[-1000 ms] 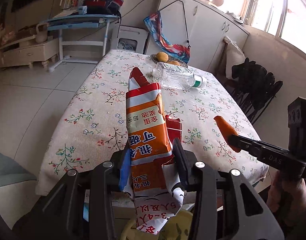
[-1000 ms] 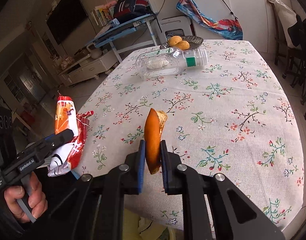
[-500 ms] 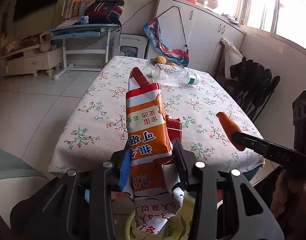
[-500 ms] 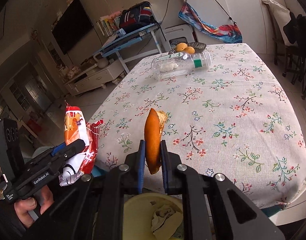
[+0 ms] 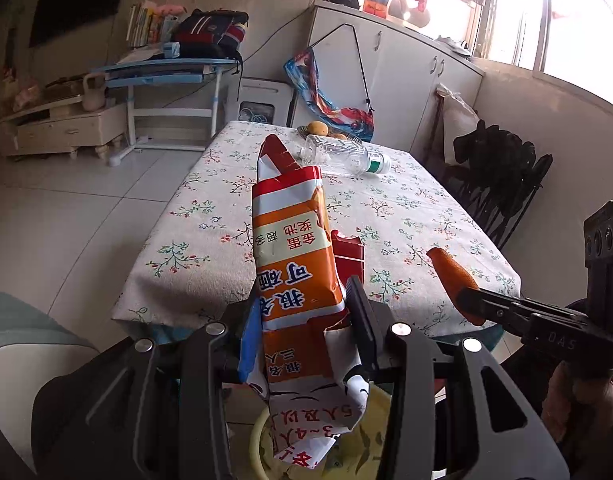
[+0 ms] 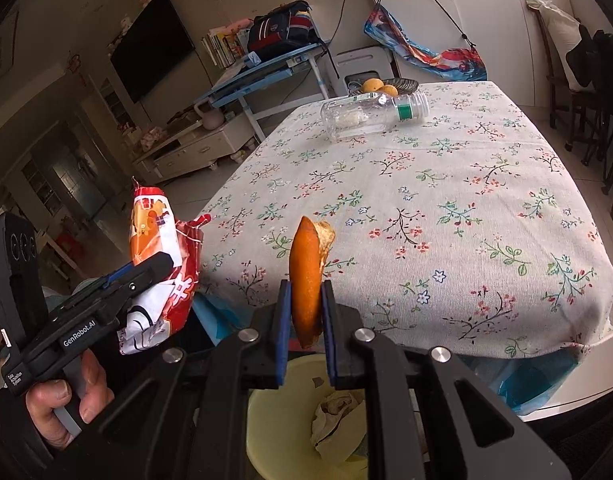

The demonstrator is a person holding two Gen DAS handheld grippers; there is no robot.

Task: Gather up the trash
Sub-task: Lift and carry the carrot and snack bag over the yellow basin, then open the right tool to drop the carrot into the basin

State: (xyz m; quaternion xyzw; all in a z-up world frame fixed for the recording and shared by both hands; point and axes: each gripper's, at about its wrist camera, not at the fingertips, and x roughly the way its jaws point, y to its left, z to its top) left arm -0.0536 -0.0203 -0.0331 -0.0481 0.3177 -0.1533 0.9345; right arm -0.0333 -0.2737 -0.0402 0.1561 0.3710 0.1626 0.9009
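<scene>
Two tools are each clamped on a piece of trash, both held above a yellow bin [image 6: 274,420] at the near edge of the floral-clothed desk [image 6: 446,208]. Left tool [image 5: 302,320] pinches a crinkly orange snack wrapper [image 5: 294,264] near its lower half; it looks light, floppy and slippery. Right tool [image 6: 304,312], jaws narrow, grips a curved orange peel [image 6: 306,272], probably soft and light. An empty plastic bottle [image 6: 370,118] lies on its side far across the desk, likely light and prone to rolling; its middle seems the best hold.

Both grippers pulled back off the table [image 6: 486,216]: near edge now fully seen, bottle [image 6: 370,118] shifted toward 12 o'clock and seen smaller. Yellow bin [image 6: 282,424] brought into view at 6 o'clock, crumpled paper [image 6: 334,420] inside exposed.
</scene>
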